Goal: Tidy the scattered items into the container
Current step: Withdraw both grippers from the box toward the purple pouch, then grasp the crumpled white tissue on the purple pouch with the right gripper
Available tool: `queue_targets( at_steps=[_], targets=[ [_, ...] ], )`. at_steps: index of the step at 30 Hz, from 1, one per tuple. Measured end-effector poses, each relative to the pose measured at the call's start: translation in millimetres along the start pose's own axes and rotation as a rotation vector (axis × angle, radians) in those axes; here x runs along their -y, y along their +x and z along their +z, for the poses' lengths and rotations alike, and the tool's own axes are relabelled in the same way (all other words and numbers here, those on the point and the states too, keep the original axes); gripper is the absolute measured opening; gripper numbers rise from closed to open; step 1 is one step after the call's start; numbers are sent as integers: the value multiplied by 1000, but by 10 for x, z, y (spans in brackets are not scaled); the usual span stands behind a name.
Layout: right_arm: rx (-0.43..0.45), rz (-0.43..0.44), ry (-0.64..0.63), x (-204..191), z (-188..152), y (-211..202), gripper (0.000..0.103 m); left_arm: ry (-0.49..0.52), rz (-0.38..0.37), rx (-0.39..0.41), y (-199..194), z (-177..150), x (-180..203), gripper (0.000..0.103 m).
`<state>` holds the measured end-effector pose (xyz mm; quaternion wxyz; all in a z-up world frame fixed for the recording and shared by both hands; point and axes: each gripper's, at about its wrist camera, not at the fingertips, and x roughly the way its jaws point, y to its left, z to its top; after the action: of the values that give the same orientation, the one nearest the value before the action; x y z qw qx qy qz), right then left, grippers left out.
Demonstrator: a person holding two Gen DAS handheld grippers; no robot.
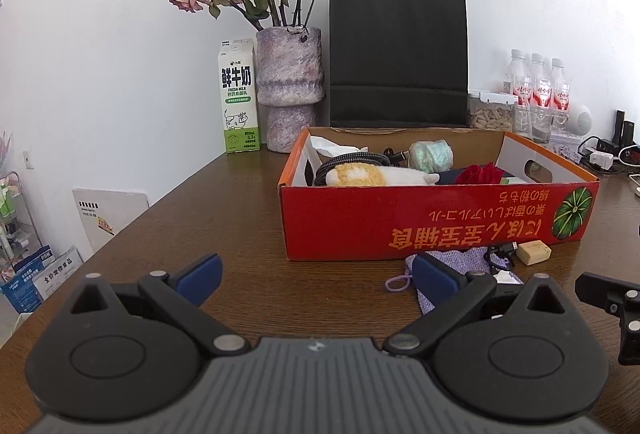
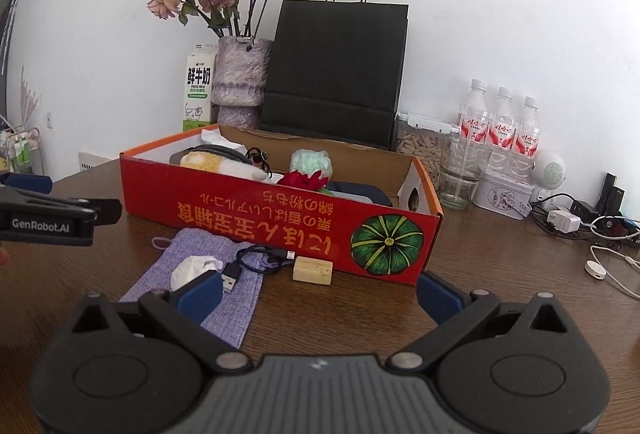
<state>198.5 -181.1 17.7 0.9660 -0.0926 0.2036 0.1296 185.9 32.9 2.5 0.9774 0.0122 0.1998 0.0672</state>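
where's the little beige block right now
The beige block lies on the table just in front of the red box, right of the black cable, near the pumpkin picture.

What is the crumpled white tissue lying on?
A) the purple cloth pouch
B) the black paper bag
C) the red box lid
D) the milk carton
A: the crumpled white tissue lies on the purple cloth pouch, which is flat on the table in front of the red box.

Milk carton (image 1: 239, 98): "FRESH MILK", "3.3"; left hand-held gripper (image 2: 48, 222): "GenRobot.AI".
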Motion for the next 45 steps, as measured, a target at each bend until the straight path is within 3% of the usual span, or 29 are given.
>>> queue_targets(
  at_steps=[16,24,29,32,34,36,45],
  targets=[
    [-72,-21,28,-21,-35,18,103,-66,34,-19,-42,-40,-293,103],
    [-59,50,53,-162,16,54,101,-82,57,-31,-25,-50,-358,103],
    [-76,103,20,-407,130,238,84,-94,65,-29,-35,-54,-380,103],
    [-113,141,13,-517,189,397,63,-95,61,-30,-33,-51,-385,103],
    [-131,169,8,-553,207,465,37,-92,64,-37,-22,-52,-381,103],
    [-139,191,10,-553,207,487,20,-90,67,-50,-2,-54,-378,103],
    [-39,168,79,-319,194,337,20,-98,59,-68,31,-56,-390,103]
  ],
)
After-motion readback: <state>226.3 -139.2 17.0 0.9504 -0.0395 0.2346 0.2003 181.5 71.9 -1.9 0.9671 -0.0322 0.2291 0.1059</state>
